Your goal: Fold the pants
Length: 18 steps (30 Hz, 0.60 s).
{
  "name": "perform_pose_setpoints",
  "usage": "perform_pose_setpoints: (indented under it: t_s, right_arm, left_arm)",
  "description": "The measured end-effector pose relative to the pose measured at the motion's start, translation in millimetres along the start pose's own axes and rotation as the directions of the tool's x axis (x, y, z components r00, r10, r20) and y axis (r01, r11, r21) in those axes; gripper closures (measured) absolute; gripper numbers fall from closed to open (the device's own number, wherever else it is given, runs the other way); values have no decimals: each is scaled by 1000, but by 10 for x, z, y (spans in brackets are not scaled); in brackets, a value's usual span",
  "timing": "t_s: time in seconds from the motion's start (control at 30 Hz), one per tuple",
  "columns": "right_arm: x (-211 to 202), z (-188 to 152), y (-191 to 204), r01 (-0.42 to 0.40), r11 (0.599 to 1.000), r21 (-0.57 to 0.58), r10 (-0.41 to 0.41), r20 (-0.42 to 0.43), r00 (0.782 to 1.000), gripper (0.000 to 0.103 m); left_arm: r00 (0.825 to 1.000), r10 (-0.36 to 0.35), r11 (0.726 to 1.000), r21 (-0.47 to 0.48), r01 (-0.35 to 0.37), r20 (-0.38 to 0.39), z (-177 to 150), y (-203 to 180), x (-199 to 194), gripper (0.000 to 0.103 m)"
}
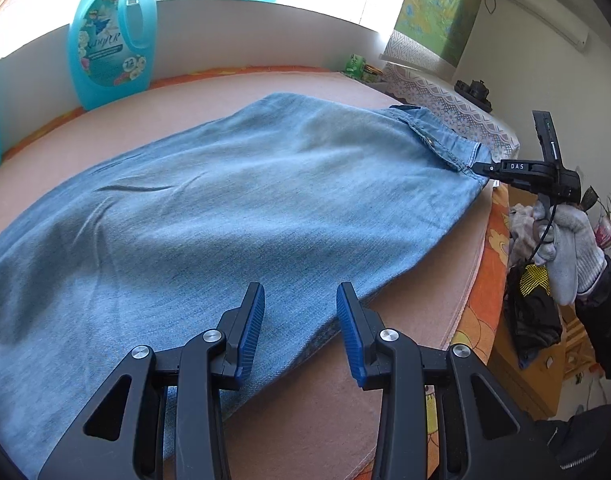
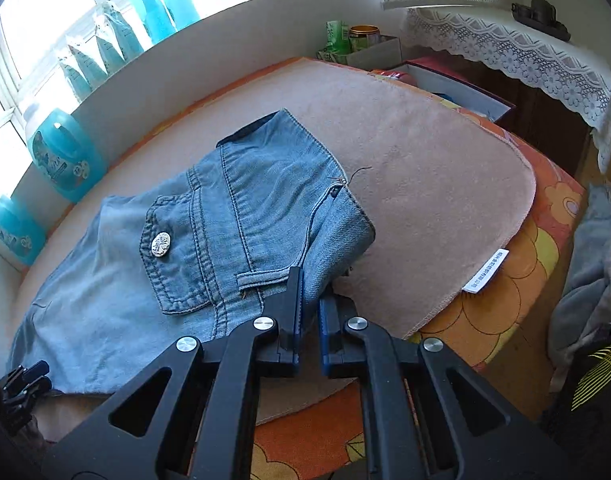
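Light blue denim pants (image 1: 233, 200) lie spread on a pink mat (image 1: 313, 408) over the table. In the right wrist view the waistband end (image 2: 241, 216) shows a back pocket with a silver button (image 2: 160, 244). My left gripper (image 1: 300, 300) is open, its blue pads just above the near edge of the pants' leg. My right gripper (image 2: 310, 284) is shut on the waistband corner of the pants; it also shows in the left wrist view (image 1: 479, 168) at the far right, held by a gloved hand (image 1: 561, 248).
Teal detergent bottles (image 1: 111, 46) stand by the wall at the back left (image 2: 63, 152). Cans and a box (image 2: 361, 46) sit at the far corner. A lace-covered cabinet (image 2: 537, 68) stands to the right. The orange floral cloth (image 2: 505, 300) edges the table.
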State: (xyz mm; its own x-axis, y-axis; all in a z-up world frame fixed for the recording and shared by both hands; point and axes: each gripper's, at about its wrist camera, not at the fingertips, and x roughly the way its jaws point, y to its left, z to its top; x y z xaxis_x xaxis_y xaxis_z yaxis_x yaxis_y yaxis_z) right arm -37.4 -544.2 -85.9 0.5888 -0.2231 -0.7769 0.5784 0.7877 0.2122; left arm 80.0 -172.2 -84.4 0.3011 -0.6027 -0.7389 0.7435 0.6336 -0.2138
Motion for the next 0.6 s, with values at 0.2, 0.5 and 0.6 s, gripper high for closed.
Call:
perform_pose_setpoints:
  t_s: [0.2,0.5,0.6]
  right_arm:
    - [-315,71,193,72,994,-88,-67,62,996,70]
    - [-724,207,1067,-147,948,-281,175,76,982,62]
    - [-766,207,1550,-232,901,-366,268,52,962,61]
  left_arm:
    - [996,29,997,-68,-24,81,-66,100,-362,67]
    - [957,208,951,-269,-151,201,-523,446,-1121,67]
    - [933,284,912,-363,-191,222,-798,615,-1404,67]
